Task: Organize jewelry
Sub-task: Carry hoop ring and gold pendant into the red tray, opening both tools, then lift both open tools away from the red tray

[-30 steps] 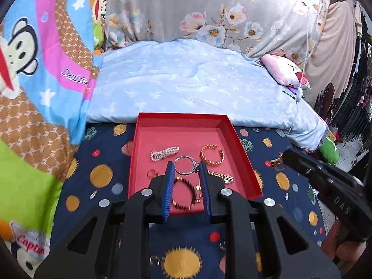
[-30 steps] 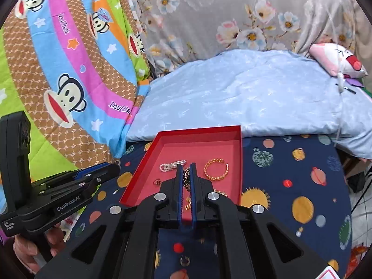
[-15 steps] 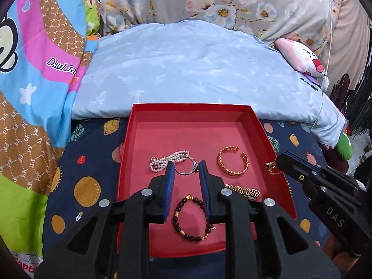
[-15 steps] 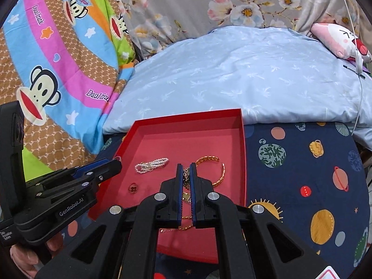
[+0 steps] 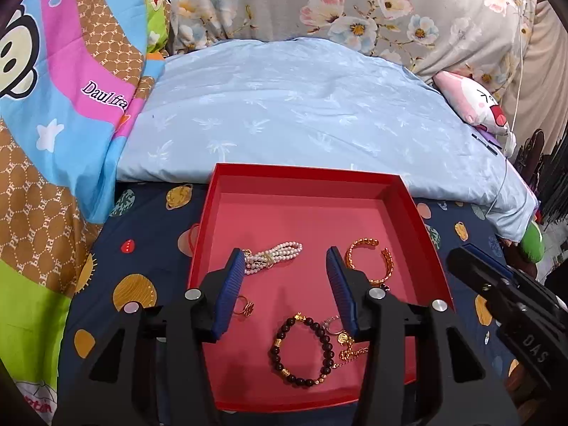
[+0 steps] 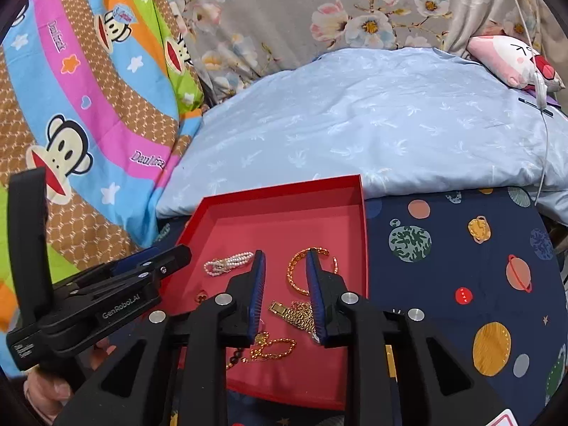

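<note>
A red tray (image 5: 419,227) lies on the planet-print sheet and shows in the right wrist view too (image 6: 362,234). In it lie a pearl bracelet (image 5: 273,257), a gold bangle (image 5: 369,259), a dark bead bracelet (image 5: 301,351), a small ring with a red stone (image 5: 245,307) and a gold chain (image 6: 273,348). A gold watch band (image 6: 293,314) lies between the right fingers. My left gripper (image 5: 285,266) is open and empty above the tray. My right gripper (image 6: 285,266) is open and empty over the tray, near the bangle (image 6: 301,273).
A light blue pillow (image 5: 301,106) lies behind the tray. A monkey-print blanket (image 5: 53,106) is at the left. A pink plush toy (image 5: 472,103) sits at the far right. The right gripper's body (image 5: 514,305) reaches in by the tray's right edge.
Both grippers moved forward over the tray and opened. The left gripper let go a silver ring; the right released a gold chain. Both pieces now lie in the tray.
</note>
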A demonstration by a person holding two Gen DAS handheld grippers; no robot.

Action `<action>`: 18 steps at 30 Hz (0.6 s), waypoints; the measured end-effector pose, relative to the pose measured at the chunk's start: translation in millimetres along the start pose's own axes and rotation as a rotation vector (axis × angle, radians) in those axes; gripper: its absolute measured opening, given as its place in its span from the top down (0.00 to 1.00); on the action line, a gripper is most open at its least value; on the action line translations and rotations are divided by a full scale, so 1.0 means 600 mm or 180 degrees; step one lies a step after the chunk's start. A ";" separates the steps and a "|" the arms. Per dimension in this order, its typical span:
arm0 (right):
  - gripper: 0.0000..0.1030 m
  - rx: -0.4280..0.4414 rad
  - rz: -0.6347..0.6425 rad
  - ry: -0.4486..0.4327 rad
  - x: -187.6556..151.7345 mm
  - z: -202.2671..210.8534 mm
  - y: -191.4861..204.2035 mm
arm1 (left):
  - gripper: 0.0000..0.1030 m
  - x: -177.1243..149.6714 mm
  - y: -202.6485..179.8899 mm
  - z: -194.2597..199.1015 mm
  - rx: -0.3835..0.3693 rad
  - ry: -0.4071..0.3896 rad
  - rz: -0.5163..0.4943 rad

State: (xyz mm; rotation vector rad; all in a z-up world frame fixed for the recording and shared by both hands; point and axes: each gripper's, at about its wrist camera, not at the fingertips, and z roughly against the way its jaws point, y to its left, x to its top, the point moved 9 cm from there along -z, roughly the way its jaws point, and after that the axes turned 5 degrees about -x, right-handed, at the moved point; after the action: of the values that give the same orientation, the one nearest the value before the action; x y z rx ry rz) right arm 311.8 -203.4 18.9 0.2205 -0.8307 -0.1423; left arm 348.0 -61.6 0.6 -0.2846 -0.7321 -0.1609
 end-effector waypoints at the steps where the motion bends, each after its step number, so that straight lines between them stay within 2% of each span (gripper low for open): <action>1: 0.77 0.0013 -0.0018 -0.0019 0.001 0.007 -0.001 | 0.55 0.000 0.001 0.005 0.0022 -0.0015 -0.0003; 6: 0.77 0.0106 -0.0105 -0.0135 -0.005 0.059 -0.001 | 0.55 -0.003 0.000 0.041 0.0045 -0.0091 -0.0035; 9: 0.77 0.0095 -0.0071 -0.0196 -0.019 0.091 -0.001 | 0.48 -0.013 0.000 0.070 0.0047 -0.0140 -0.0017; 14: 0.77 0.0082 0.0023 -0.0183 -0.077 0.143 0.007 | 0.46 -0.058 -0.004 0.118 -0.0032 -0.0152 0.0057; 18: 0.77 0.0087 0.0068 -0.0058 -0.140 0.166 0.013 | 0.46 -0.114 -0.005 0.143 0.0021 -0.0102 0.0051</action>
State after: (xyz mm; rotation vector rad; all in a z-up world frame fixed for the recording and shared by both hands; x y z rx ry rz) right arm 181.9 -192.2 26.1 0.2363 -0.8533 -0.1131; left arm 242.7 -34.8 15.6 -0.2871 -0.7617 -0.1389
